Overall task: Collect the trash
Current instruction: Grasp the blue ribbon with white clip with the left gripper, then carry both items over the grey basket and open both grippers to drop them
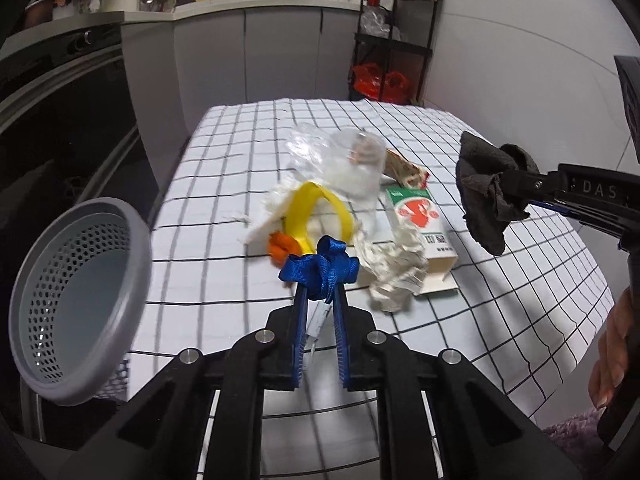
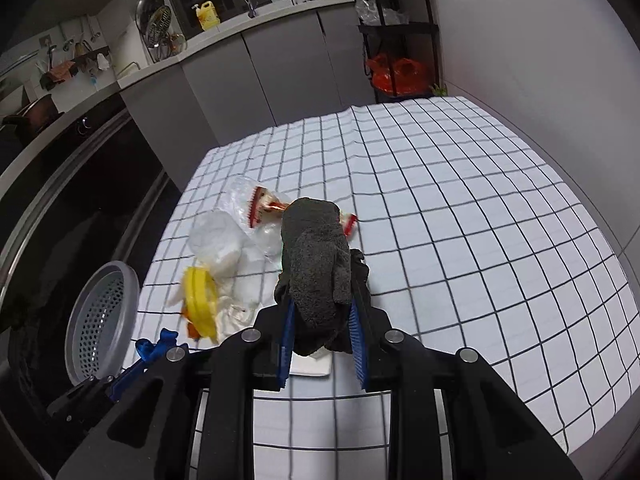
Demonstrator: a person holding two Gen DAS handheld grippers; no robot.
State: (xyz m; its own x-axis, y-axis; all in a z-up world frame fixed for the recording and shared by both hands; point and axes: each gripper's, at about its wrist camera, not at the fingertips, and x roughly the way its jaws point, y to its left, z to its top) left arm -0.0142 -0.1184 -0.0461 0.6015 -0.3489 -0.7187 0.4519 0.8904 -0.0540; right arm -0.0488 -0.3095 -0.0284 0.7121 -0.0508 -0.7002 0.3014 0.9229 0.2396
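My left gripper [image 1: 320,280] is shut on a bunched blue ribbon [image 1: 320,266], lifted just above the checked tablecloth [image 1: 224,184]. Beyond it lies a heap of trash: a yellow band [image 1: 316,210], an orange scrap [image 1: 282,246], crumpled white paper [image 1: 394,268], a green and red carton [image 1: 424,226], clear plastic [image 1: 340,152] and a snack wrapper [image 1: 406,168]. My right gripper [image 2: 322,304] is shut on a dark grey cloth [image 2: 316,256], held above the table; the cloth [image 1: 486,192] also shows at the right of the left wrist view. A grey perforated bin [image 1: 76,300] stands at the table's left edge.
A dark oven front [image 1: 60,128] runs along the left. Grey cabinets and a counter [image 1: 256,40] with a yellow bottle stand behind the table. A black shelf rack [image 1: 394,40] with red bags stands at the back right. A person's hand [image 1: 612,360] holds the right gripper.
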